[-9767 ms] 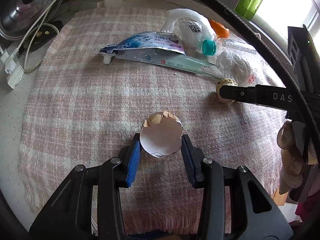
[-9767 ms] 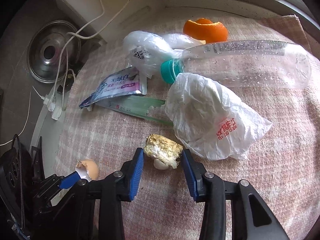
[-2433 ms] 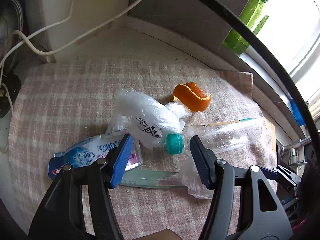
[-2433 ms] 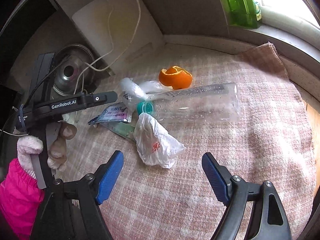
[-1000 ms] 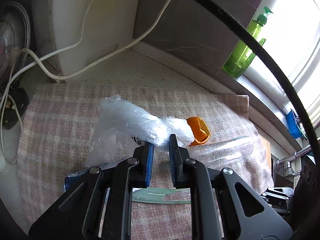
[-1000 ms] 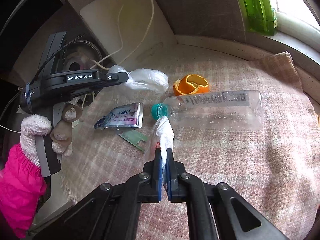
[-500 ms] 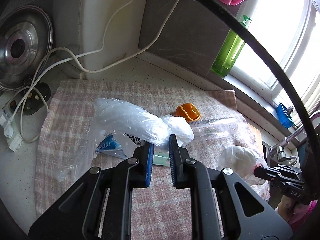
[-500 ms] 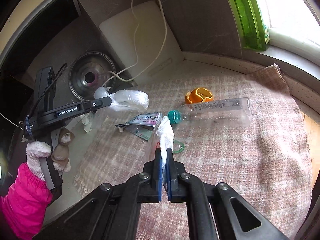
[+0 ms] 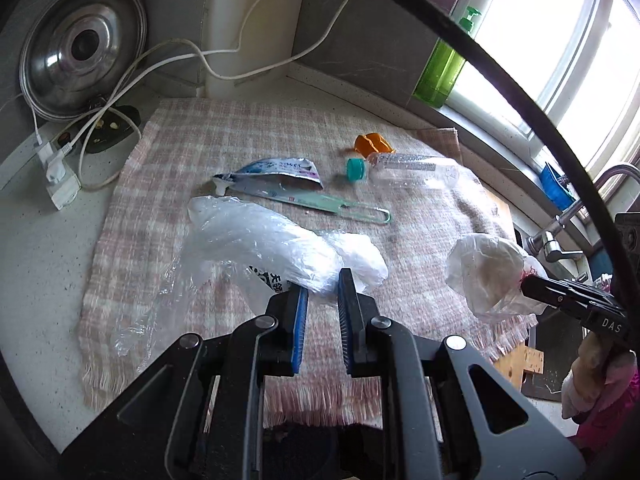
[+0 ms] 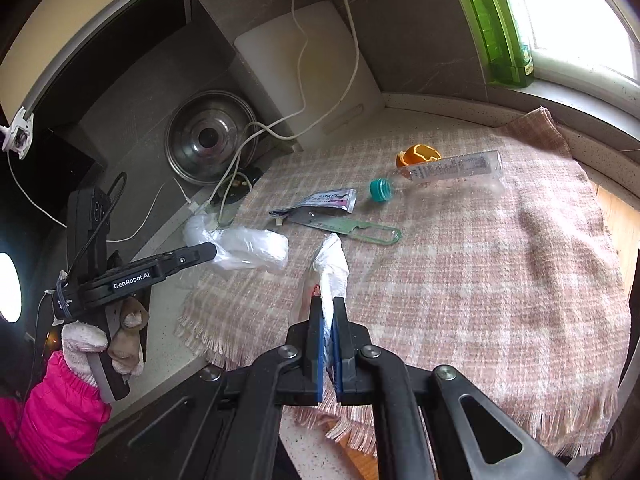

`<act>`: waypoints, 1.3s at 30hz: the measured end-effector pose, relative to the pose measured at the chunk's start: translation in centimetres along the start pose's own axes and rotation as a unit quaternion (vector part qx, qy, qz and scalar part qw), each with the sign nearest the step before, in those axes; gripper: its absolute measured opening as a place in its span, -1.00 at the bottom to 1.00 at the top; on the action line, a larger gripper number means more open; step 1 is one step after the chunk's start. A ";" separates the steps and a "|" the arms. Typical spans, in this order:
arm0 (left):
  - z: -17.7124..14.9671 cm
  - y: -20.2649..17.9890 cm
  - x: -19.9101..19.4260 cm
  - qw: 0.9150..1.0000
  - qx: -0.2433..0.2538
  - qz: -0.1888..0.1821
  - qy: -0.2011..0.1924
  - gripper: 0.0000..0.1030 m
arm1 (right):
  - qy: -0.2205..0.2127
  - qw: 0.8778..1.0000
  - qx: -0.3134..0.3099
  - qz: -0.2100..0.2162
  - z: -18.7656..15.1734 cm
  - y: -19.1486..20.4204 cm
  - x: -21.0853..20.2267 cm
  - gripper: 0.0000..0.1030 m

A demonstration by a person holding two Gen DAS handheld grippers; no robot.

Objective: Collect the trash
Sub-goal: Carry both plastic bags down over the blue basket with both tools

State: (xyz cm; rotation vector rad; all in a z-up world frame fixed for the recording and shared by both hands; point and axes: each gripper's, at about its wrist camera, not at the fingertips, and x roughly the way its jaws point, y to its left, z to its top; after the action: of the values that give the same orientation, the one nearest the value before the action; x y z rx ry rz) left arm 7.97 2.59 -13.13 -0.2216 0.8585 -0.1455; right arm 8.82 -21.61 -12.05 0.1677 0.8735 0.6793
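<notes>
My left gripper point(image 9: 322, 288) is shut on a crumpled clear plastic bag point(image 9: 272, 248), which hangs over the front left of the checked cloth point(image 9: 180, 152). In the right wrist view my right gripper point(image 10: 327, 306) is shut on a white plastic bag point(image 10: 331, 264) with red print, held above the cloth's front edge. Still lying on the cloth are a clear bottle point(image 9: 412, 168) with a teal cap point(image 9: 356, 169), an orange peel point(image 9: 372, 142), a flattened toothpaste tube point(image 9: 276, 170) and a green card package point(image 9: 320, 202).
A steel pot lid point(image 9: 80, 48) leans at the back left, with a power strip and white cables point(image 9: 60, 176) beside the cloth. A green soap bottle point(image 9: 444, 72) stands on the sill, and a tap point(image 9: 560, 232) is at the right. A gloved hand point(image 10: 84, 340) holds the left gripper.
Both grippers have drawn back toward the cloth's front edge, each carrying its bag. The clear bag has come off the tube and bottle, which stay where they were.
</notes>
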 end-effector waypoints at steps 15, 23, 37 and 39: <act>-9.9 3.8 -5.7 0.998 -0.032 0.033 0.032 -0.75 | 0.055 0.997 -0.037 0.033 -6.2 6.0 1.0 -0.98; -13.7 4.1 -6.5 0.997 -0.037 0.033 0.051 -0.75 | 0.082 0.995 -0.046 0.041 -8.4 8.1 2.2 -0.98; -20.5 3.8 -3.1 0.992 -0.037 0.035 0.115 -0.75 | 0.128 0.989 -0.072 0.035 -11.8 10.0 4.7 -0.98; -21.7 4.1 -2.0 0.990 -0.045 0.033 0.131 -0.75 | 0.137 0.987 -0.072 0.035 -12.3 10.1 5.4 -0.98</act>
State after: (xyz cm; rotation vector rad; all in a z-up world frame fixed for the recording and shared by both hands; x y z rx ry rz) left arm -9.66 4.02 -26.42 -0.2612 1.1335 -0.0741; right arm -2.89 -12.07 -19.46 -0.0267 1.0797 0.8413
